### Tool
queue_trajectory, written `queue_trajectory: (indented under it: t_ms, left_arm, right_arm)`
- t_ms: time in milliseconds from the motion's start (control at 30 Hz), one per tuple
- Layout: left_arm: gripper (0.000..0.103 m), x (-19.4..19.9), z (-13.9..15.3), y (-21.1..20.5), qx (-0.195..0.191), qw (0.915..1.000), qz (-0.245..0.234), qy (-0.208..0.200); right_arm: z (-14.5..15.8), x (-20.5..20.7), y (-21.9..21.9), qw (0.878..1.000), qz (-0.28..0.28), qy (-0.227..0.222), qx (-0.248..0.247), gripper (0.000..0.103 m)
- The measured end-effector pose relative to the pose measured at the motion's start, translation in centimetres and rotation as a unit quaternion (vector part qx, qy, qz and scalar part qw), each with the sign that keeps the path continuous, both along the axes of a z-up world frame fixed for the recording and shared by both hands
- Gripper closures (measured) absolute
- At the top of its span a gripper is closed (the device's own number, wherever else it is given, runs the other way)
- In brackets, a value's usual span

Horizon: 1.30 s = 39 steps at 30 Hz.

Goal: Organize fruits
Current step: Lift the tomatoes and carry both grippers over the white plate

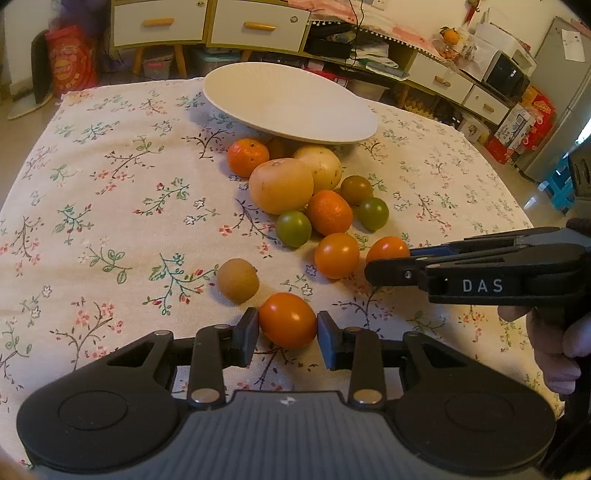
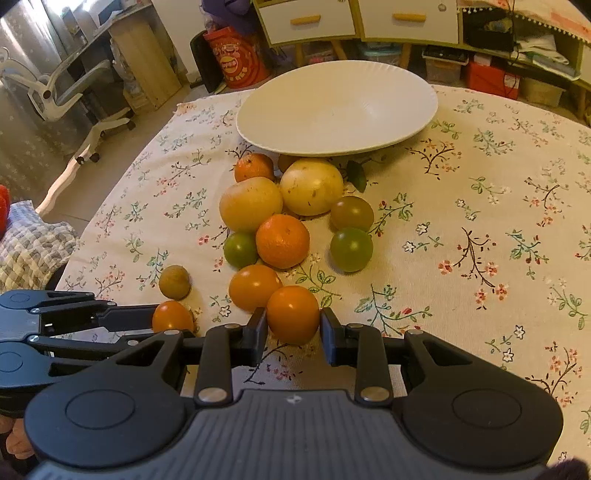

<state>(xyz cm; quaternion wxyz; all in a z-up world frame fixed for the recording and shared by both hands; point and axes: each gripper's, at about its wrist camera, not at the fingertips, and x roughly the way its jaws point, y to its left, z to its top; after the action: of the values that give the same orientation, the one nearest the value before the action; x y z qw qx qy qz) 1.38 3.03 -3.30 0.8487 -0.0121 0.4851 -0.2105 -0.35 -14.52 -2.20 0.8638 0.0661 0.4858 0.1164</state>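
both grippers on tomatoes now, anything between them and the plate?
Yes. The fruit pile lies on the cloth between both held tomatoes, left and right, and the plate. The plate is empty. Lifting over the pile should clear it.

A flowered tablecloth [image 2: 480, 221] is spread over the table. Beyond its far edge a white sideboard [image 1: 207, 26] with yellow drawer handles is seen, raised on wooden legs. To the left of the sideboard a red printed bag [image 2: 236, 59] is stood on the floor. Further left of the sideboard, a white office chair [image 2: 66, 92] is placed beside a wooden desk [image 2: 144, 55]. To the right of the sideboard, a black microwave [image 1: 506, 77] is set on a lower cabinet, and a grey fridge [image 1: 561, 92] is seen past it. A blue stool [image 1: 561, 184] is stood near the fridge.
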Motion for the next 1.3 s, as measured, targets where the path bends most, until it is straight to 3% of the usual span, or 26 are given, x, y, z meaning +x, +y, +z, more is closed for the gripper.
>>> queue_trajectory:
  t_ms: [467, 700, 967, 1300]
  left_arm:
    - [0.091, 0.9, 2.4, -1.4, -0.014, 0.9994, 0.005, -0.032]
    - [0.091, 2.4, 4.1, -2.6, -0.011, 0.9974, 0.015, -0.07]
    - [0.091, 5.1, 4.4, -4.3, -0.003, 0.9954, 0.022, -0.093]
    - [0.091, 11.3, 4.5, -5.5, 0.018, 0.992, 0.014, -0.124]
  right_arm:
    - [1.7, 0.8, -0.8, 0.999, -0.022, -0.024, 0.014, 0.076]
    - [3.3, 2.1, -1.7, 0.997, -0.048, -0.049, 0.027, 0.076]
    - [3.6, 4.6, -2.8, 0.995, -0.076, -0.052, 0.048, 0.076]
    - [3.2, 9.8, -4.7, 0.992, -0.089, -0.053, 0.073, 0.076]
